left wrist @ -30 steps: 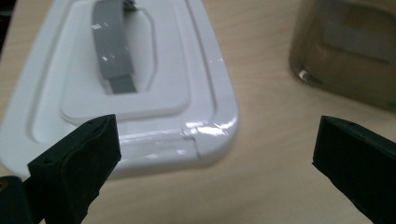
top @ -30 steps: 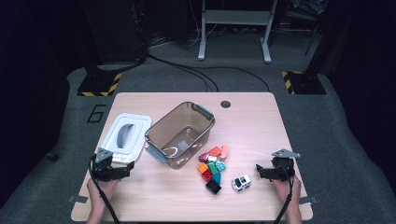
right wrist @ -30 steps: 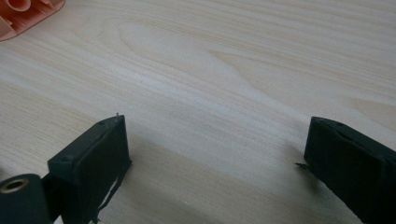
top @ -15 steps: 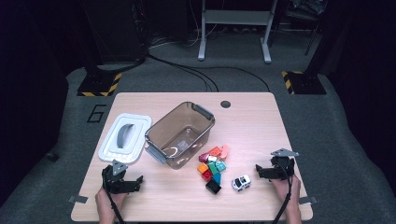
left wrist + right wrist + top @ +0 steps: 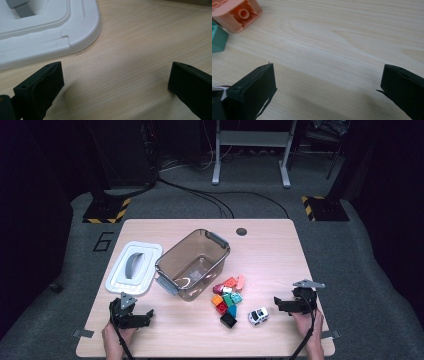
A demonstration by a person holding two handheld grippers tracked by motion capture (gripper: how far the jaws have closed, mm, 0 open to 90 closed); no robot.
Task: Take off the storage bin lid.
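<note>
A pile of coloured toy bricks (image 5: pixel 227 295) lies right of centre on the wooden table (image 5: pixel 265 255), with a small white toy car (image 5: pixel 258 316) and a black brick (image 5: pixel 228 320) at its near side. My right gripper (image 5: pixel 295 301) rests open on the table right of the car. In the right gripper view (image 5: pixel 328 75) bare wood lies between its jaws, and a peach brick (image 5: pixel 237 15) and a teal brick (image 5: pixel 217 37) sit at the left. My left gripper (image 5: pixel 131 314) is open near the front left edge. Its own view (image 5: pixel 116 75) shows bare wood and the white lid's (image 5: pixel 50 32) corner.
A clear brownish bin (image 5: pixel 192 262) with grey handles stands empty at the table's middle. The white lid (image 5: pixel 134 267) lies flat to its left. A round cable hole (image 5: pixel 241 231) sits at the far edge. Dark floor, cables and a metal stand lie beyond the table.
My left gripper has drawn back from beside the lid toward the near edge and slightly right. The right gripper has stayed put.
</note>
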